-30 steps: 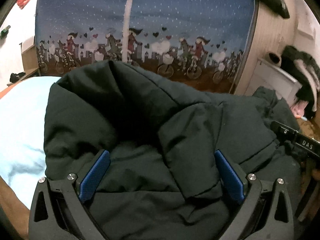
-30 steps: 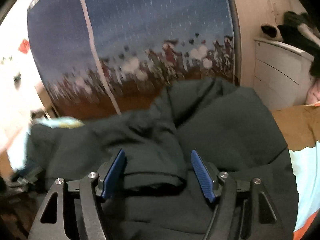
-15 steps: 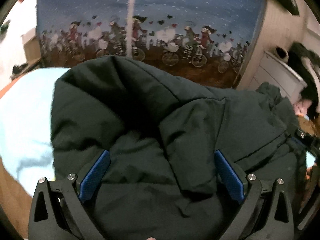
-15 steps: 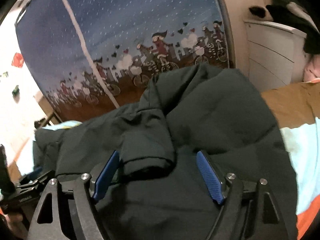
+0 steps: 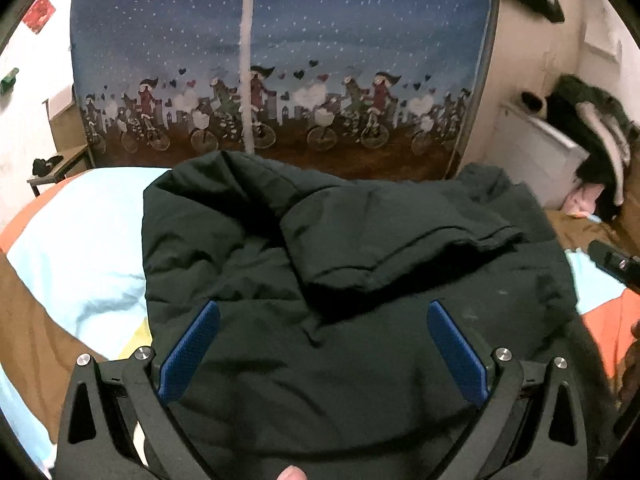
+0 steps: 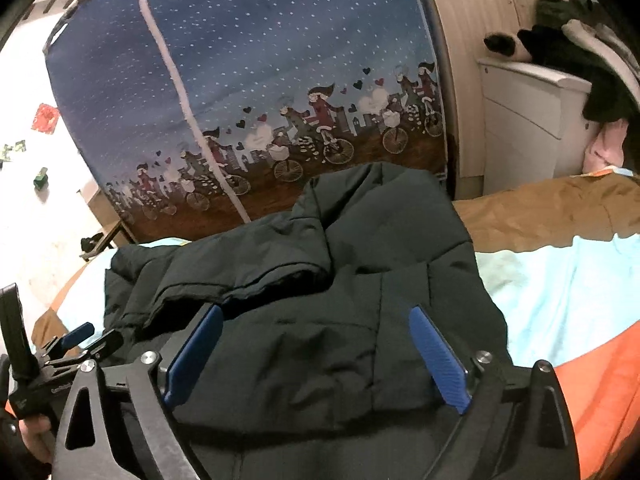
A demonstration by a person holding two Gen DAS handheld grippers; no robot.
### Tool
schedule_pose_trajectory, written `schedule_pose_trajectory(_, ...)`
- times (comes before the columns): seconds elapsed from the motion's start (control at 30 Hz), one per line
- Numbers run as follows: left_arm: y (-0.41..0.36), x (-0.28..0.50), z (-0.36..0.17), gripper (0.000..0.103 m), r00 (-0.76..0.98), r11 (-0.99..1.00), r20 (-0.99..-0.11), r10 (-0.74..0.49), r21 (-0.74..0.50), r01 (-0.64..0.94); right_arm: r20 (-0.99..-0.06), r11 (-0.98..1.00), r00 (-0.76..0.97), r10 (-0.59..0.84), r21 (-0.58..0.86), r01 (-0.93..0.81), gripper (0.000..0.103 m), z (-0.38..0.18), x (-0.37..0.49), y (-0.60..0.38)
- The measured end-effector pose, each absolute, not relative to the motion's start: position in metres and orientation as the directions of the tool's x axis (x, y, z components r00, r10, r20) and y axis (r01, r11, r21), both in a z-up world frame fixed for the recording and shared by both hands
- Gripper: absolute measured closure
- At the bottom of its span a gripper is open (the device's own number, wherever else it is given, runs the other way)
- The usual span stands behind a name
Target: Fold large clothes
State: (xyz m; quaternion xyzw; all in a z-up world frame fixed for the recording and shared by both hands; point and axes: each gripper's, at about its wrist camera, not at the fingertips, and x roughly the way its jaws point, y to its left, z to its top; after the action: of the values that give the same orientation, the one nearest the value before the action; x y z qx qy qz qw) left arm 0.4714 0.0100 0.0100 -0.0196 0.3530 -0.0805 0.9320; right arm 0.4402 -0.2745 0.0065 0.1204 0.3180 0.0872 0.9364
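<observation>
A dark green padded jacket (image 5: 360, 280) lies on the bed, with one sleeve (image 5: 400, 240) folded across its body. My left gripper (image 5: 322, 346) hovers above the jacket's near part, open, its blue pads (image 5: 188, 352) clear of the cloth. In the right wrist view the same jacket (image 6: 360, 300) fills the middle, its folded sleeve (image 6: 248, 276) ending just beyond the left pad. My right gripper (image 6: 316, 356) is over the jacket with its jaws opening wide; no cloth is pinched between them. The left gripper (image 6: 76, 340) shows at the left edge there, and the right gripper (image 5: 616, 264) shows at the right edge in the left wrist view.
The bed cover (image 5: 80, 232) is light blue, orange and brown. A blue fabric wardrobe (image 5: 280, 60) printed with cyclists stands behind the bed. A white drawer unit (image 6: 532, 120) with piled clothes (image 6: 580, 48) is at the right. A small table (image 5: 56, 168) is at the far left.
Both grippers have drawn back and risen from the jacket. The right jaws have widened, and the sleeve fold that sat between them now lies flat on the jacket.
</observation>
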Motion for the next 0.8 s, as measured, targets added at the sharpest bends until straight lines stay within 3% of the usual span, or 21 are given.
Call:
schedule_pose_trajectory(0.2,0.004,0.425,0.03,0.001,0.753,0.974,-0.617,-0.228,-0.143,0.177,-0.539,0.961,0.802,0.258,0.231,-0.154,0.004,0.02,0.403,-0.263)
schedule_pose_trajectory(0.47,-0.011,0.356,0.05,0.001,0.772,0.971,-0.593,-0.23,-0.088,0.222,-0.527,0.955,0.799,0.289,0.212,-0.206,0.002,0.031,0.342,-0.253)
schedule_pose_trajectory(0.8,-0.006,0.299,0.058,0.001,0.765,0.964,-0.585,-0.268,-0.166,0.21,-0.508,0.942,0.794,0.334,0.148,-0.301,0.0,0.026,0.285,-0.233)
